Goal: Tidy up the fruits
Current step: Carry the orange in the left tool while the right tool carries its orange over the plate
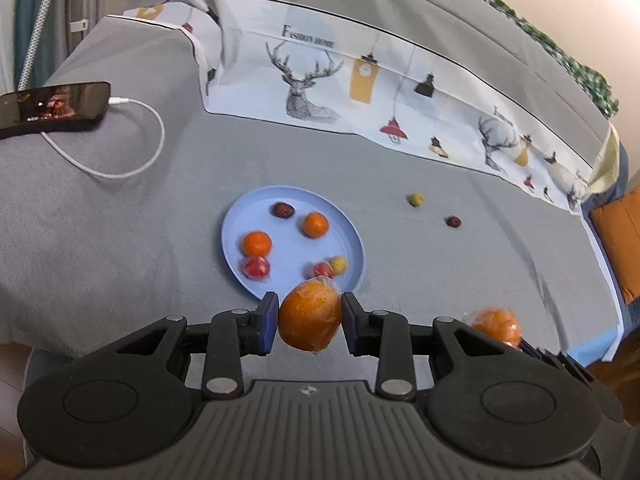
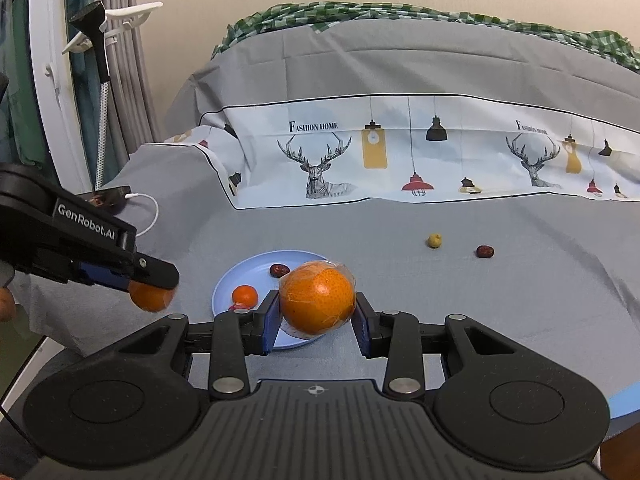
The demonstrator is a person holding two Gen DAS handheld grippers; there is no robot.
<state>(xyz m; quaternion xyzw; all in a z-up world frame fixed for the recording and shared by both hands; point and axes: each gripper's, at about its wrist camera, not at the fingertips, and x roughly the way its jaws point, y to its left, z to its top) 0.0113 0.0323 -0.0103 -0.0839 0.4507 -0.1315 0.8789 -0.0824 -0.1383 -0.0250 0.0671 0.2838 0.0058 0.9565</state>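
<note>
My left gripper [image 1: 310, 322] is shut on a plastic-wrapped orange [image 1: 310, 316], held just in front of the near rim of the light blue plate [image 1: 236, 232]. On the plate lie two small oranges [image 1: 257, 243], a dark date [image 1: 283, 210], two red wrapped fruits [image 1: 256, 267] and a yellowish fruit [image 1: 339, 264]. My right gripper [image 2: 316, 314] is shut on another wrapped orange [image 2: 318, 298] above the plate [image 2: 224, 284]. The left gripper [image 2: 152, 280] shows at the left of the right wrist view with its orange [image 2: 150, 300]. A green-yellow fruit [image 2: 435, 240] and a dark date [image 2: 485, 251] lie loose on the grey sheet.
A phone [image 1: 52, 106] on a white charging cable [image 1: 132, 160] lies at the far left. A printed cloth with deer and lamps [image 2: 400, 152] drapes over the raised bedding behind. An orange cushion [image 1: 618, 236] sits at the right edge.
</note>
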